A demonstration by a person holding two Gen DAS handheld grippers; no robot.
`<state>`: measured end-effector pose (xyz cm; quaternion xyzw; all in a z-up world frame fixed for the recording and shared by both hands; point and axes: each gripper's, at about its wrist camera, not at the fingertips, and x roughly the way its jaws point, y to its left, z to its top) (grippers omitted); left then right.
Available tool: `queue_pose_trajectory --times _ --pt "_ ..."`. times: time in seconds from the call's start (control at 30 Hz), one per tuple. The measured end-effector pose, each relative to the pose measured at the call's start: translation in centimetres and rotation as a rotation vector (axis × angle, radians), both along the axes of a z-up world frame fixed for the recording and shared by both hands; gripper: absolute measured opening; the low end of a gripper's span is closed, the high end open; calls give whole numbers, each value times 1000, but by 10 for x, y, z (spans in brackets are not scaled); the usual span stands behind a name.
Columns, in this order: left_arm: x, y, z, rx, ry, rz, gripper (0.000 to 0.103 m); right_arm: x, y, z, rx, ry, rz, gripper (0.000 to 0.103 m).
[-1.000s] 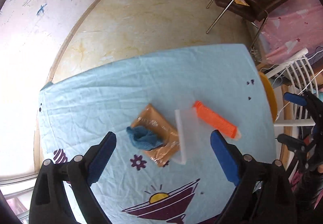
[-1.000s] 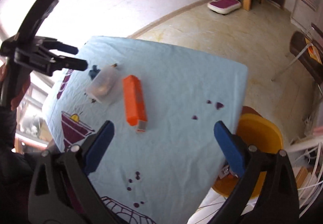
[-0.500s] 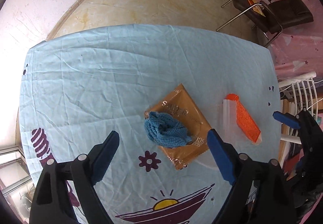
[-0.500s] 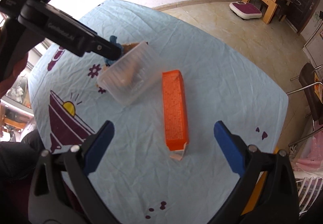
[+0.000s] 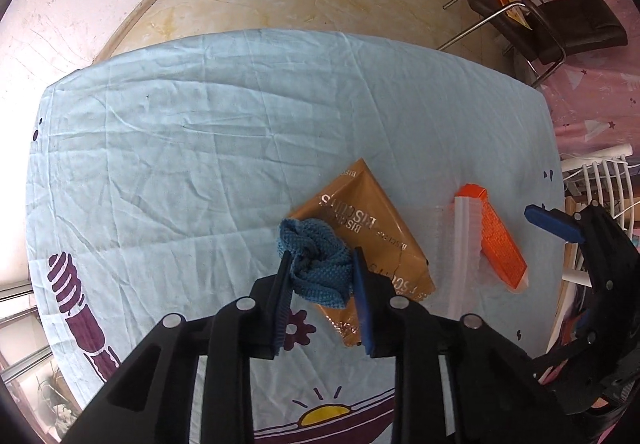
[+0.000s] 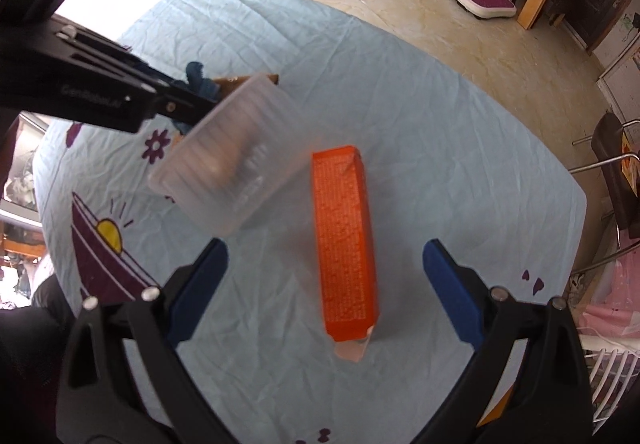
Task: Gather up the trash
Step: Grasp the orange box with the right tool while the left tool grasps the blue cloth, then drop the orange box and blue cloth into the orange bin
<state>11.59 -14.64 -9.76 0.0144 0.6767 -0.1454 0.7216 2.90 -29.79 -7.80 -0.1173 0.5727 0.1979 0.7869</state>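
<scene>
The left gripper (image 5: 320,276) has just closed its 2 fingers on the crumpled blue cloth (image 5: 316,264), which lies on the brown biscuit wrapper (image 5: 380,232) on the counter (image 5: 200,143). The right gripper (image 6: 326,264) hangs with fingers wide above the orange box (image 6: 344,236), beside a clear plastic tray (image 6: 236,159).

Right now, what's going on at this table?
A person is collecting trash off a light blue tablecloth with two hand-held grippers. The left hand-held gripper has just been closing its jaws and now pinches a crumpled blue knitted cloth lying on a brown biscuit wrapper. The right hand-held gripper is open, hovering over an orange carton and not touching it. A clear plastic tray lies beside the carton.
</scene>
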Motion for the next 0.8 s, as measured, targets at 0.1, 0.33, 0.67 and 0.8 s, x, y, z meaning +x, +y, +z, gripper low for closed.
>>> queue_pose_trajectory --times 0.1,0.33,0.67,0.8 --pt "-1 12 8 -21 -13 10 24 9 -1 -7 -27 18 -33 50" --pt "0 28 24 -38 -48 26 24 11 1 -5 -70 4 -52 22" --pt "-5 8 77 -113 -122 -28 24 -6 -54 39 -1 -78 -172 22" --pt "-7 -51 110 -159 -169 -125 24 -23 -114 62 29 -122 -292 22"
